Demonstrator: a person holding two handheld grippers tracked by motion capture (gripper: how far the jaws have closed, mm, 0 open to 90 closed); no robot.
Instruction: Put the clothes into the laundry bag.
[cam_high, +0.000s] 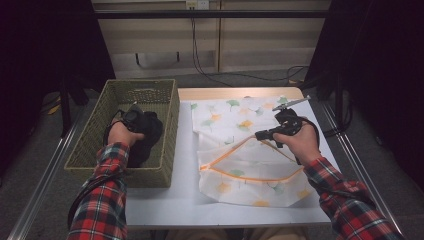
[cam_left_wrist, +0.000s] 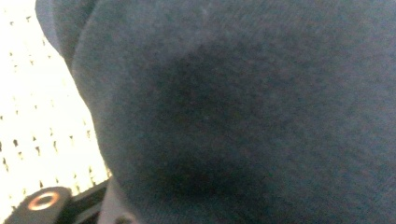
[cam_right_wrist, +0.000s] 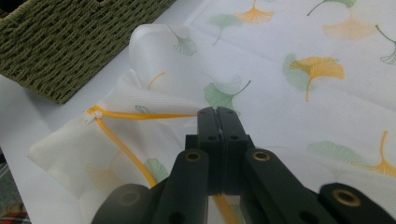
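Observation:
A dark garment (cam_high: 150, 132) lies bunched in the green woven basket (cam_high: 170, 130) at the left. My left gripper (cam_high: 134, 116) is pushed down into it. In the left gripper view the dark cloth (cam_left_wrist: 233, 116) presses right up to the camera and hides the jaw tips. A white mesh laundry bag (cam_high: 240, 175) printed with ginkgo leaves lies on the table at the right. My right gripper (cam_high: 258, 135) (cam_right_wrist: 217, 112) is shut on the upper edge of its orange zipper (cam_right_wrist: 140, 115), holding the bag's mouth open.
The basket's wall (cam_right_wrist: 70, 42) stands close to the left of the bag (cam_right_wrist: 140, 56), at the white table's (cam_high: 180, 200) left edge. Bare tabletop runs between basket and bag and along the front. Cables hang by the cabinets behind.

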